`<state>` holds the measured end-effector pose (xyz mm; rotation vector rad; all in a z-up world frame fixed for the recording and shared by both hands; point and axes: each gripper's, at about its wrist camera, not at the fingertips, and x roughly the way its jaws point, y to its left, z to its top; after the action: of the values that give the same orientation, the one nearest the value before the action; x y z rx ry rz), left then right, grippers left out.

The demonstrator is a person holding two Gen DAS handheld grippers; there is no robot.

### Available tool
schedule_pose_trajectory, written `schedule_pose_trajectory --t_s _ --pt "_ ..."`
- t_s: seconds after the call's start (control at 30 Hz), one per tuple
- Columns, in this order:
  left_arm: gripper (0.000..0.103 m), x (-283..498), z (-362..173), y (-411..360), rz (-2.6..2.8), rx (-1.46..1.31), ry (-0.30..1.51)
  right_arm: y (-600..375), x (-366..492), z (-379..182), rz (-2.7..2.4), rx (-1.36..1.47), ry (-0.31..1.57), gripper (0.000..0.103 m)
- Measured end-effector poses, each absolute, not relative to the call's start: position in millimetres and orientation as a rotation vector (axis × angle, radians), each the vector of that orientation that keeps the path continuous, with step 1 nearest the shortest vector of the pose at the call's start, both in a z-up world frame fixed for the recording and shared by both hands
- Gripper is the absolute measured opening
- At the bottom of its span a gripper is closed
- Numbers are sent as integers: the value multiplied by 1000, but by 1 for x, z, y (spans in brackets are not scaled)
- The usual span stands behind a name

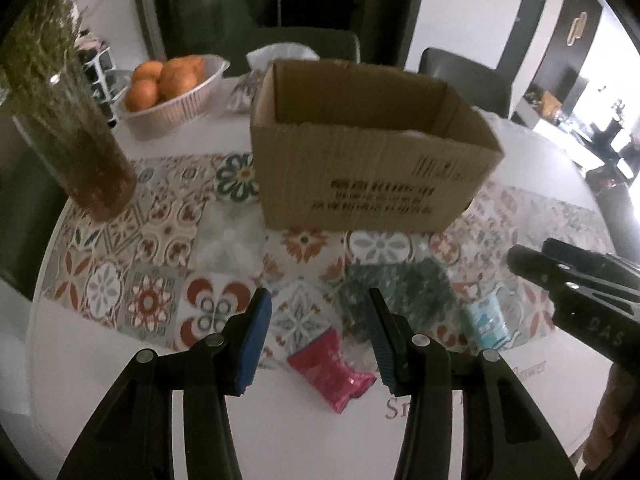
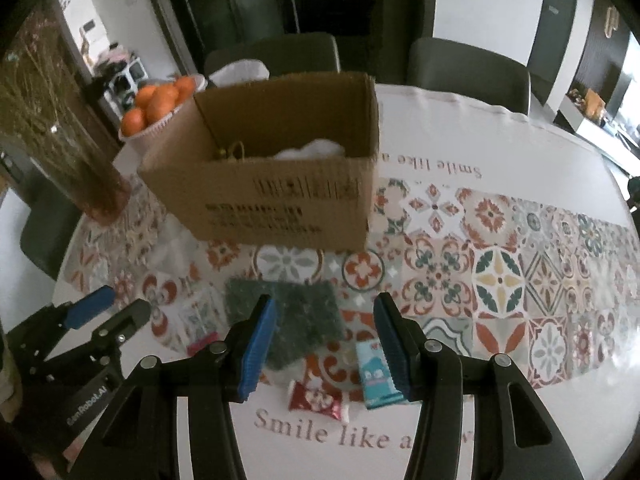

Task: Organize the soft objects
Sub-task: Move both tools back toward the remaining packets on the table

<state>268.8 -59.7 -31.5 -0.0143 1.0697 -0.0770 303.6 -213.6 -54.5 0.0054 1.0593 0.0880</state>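
The white round tablecloth with its band of patterned tiles (image 2: 500, 128) is carrying dark red serif lettering: "Smile like a" is showing along its near edge, cut off by a gripper arm, and the same phrase is running upside down along the far side, right of the box. The black left gripper (image 2: 116, 312) is showing white lettering "GenRobot.AI" on its body. The brown cardboard box (image 2: 280, 200) is bearing black print, too blurred to read.
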Motion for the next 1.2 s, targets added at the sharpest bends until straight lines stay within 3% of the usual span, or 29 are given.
schedule_pose_trajectory --t_s 0.3,0.43,1.2 --pt "50 249 -66 -61 -23 -141 1186 -217 295 -76 102 -68 1135 58" --pt "50 244 -82 -65 13 -169 1229 -223 292 -86 80 -91 1158 65" --pt "52 254 -135 -70 190 -205 1307 -247 307 -154 24 -90 1330 65"
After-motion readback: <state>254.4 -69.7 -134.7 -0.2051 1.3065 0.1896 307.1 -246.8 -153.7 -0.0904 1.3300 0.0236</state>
